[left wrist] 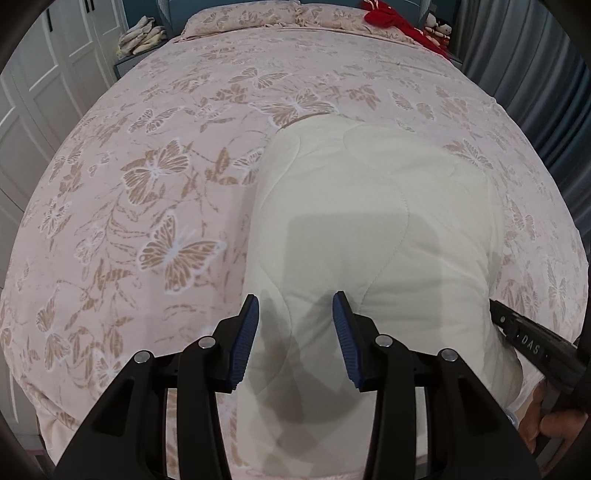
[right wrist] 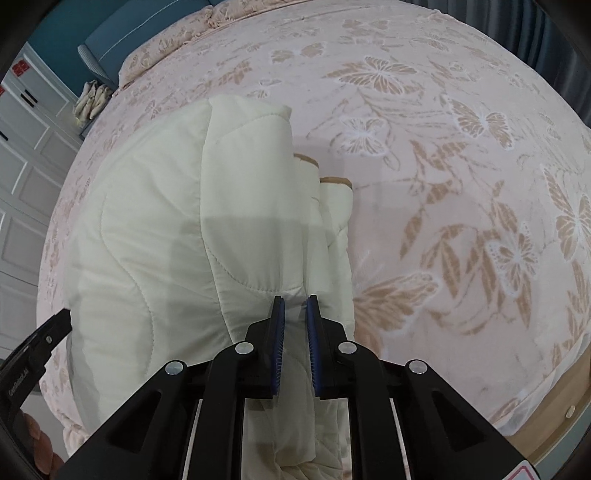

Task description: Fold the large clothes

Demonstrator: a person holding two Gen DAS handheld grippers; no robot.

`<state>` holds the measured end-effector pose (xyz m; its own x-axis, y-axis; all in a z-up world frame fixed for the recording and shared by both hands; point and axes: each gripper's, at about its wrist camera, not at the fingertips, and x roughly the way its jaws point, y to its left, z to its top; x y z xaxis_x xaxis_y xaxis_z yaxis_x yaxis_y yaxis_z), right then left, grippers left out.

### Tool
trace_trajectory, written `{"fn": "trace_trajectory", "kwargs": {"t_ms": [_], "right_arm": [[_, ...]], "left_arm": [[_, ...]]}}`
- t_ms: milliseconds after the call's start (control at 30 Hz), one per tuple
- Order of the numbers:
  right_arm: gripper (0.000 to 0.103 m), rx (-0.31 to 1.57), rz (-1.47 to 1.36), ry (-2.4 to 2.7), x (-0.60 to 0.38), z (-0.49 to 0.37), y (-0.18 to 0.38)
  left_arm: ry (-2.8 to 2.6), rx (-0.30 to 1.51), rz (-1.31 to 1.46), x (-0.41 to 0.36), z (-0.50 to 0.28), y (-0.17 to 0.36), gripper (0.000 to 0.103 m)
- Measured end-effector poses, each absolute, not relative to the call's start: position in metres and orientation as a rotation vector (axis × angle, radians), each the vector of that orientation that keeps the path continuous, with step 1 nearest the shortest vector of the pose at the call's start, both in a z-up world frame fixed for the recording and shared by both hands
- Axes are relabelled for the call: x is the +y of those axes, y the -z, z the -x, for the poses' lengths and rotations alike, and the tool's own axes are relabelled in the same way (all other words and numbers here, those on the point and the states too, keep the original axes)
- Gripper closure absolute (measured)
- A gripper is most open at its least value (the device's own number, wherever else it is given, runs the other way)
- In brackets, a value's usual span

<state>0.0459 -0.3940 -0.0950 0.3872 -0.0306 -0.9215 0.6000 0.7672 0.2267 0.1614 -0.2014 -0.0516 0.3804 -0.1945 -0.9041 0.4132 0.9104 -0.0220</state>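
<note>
A cream quilted garment [left wrist: 373,221] lies folded on the bed, nearer the front edge; it also shows in the right wrist view [right wrist: 207,221] with stacked folded edges on its right side. My left gripper [left wrist: 295,306] is open and hovers over the garment's near left part, holding nothing. My right gripper [right wrist: 294,301] is nearly closed, with the garment's near right edge pinched between its blue pads. The right gripper's black body [left wrist: 532,339] shows at the right of the left wrist view.
The bed has a pink butterfly-print cover [left wrist: 155,192]. Pillows [left wrist: 240,18] and a red cloth [left wrist: 391,14] lie at the head. White wardrobe doors [left wrist: 33,110] stand left, grey curtains [left wrist: 535,55] right. The bed's wooden frame edge [right wrist: 554,417] shows at right.
</note>
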Motion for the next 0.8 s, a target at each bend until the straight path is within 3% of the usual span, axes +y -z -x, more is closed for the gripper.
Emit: {"fn": "trace_trajectory", "kwargs": {"t_ms": [133, 800], "right_arm": [[0.089, 1.133, -0.545, 0.437, -0.383, -0.055, 0.1], [0.091, 1.169, -0.448, 0.462, -0.369, -0.073, 0.116]], "left_arm": [[0.388, 1.122, -0.236, -0.209, -0.163, 0.061, 0.063], [0.373, 1.08, -0.324, -0.225, -0.16, 0.088, 0.064]]}}
